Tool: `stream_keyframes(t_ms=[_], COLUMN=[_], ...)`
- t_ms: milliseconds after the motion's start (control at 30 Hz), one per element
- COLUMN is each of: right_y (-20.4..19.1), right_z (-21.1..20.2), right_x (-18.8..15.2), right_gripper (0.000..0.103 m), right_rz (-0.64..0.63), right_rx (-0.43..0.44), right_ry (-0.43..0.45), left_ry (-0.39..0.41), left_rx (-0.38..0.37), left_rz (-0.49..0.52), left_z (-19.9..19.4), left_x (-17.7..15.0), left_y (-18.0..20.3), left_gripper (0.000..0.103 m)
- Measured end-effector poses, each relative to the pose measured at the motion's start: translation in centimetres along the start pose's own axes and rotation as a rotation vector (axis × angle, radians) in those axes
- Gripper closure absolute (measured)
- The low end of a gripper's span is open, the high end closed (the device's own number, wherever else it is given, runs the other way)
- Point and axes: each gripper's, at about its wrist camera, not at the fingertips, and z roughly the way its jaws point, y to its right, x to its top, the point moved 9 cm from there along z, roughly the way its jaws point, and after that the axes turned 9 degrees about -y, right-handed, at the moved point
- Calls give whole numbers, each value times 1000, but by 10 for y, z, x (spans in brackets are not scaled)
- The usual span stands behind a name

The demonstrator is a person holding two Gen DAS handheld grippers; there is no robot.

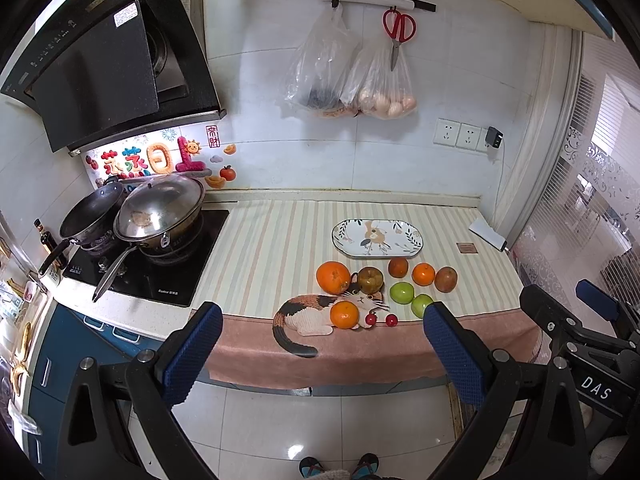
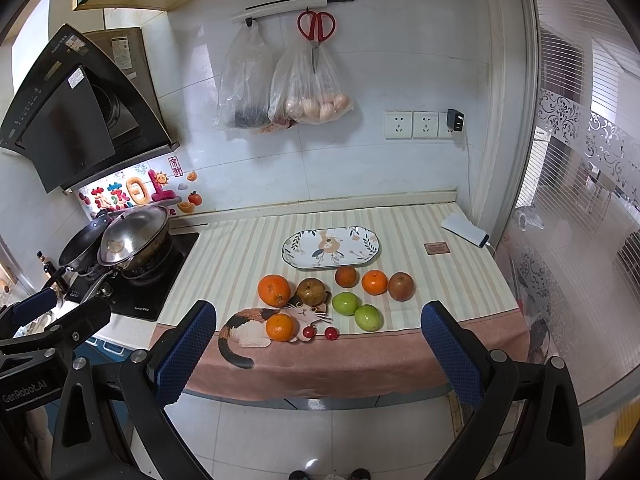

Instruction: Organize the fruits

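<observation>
Fruits lie loose on the striped cloth: a big orange (image 1: 333, 277) (image 2: 274, 289), a smaller orange (image 1: 344, 314) (image 2: 280, 327) on a cat-shaped mat (image 1: 308, 314), brownish apples (image 1: 370, 279) (image 2: 401, 286), two green apples (image 1: 402, 293) (image 2: 368, 317), small oranges (image 1: 423, 274) (image 2: 375, 281) and two cherries (image 1: 391, 319) (image 2: 331, 333). An empty patterned oval plate (image 1: 377, 238) (image 2: 331, 247) sits behind them. My left gripper (image 1: 322, 348) and right gripper (image 2: 318, 350) are both open and empty, held off the counter's front edge, apart from the fruit.
A stove with two pans (image 1: 156, 216) (image 2: 128, 236) stands at the left. Bags of food (image 1: 380, 80) and red scissors (image 1: 398, 28) hang on the wall. A white device (image 2: 466, 229) lies at the back right. A glass partition (image 2: 580, 200) bounds the right side.
</observation>
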Motion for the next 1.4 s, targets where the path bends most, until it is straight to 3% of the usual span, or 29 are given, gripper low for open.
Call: stream_keyframes(t_ms=[267,567,833,967,1200,1400], right_y=[-6,25,74,85,81,68], right_z=[10,74,178,251,388,460], right_x=[-5,-14,-3,10,31,38], right_gripper=[0,0,0,0,0,0], right_rz=[31,133,194,199,188,129], right_rx=[1,-59,-34,17,150,185], right_ry=[-18,-104,-238,-335,-531,-639], left_ry=[-12,-99,-288,-389,-575,-715], left_rx=[7,51,84,111,136,93], left_rz=[3,7,13,-5,-36,-112], left_z=[13,92,205,262,363,435], left_x=[7,16,32,37,45,44], left_y=[-2,-21,-9,-2,4,10], left_gripper=[0,0,0,0,0,1])
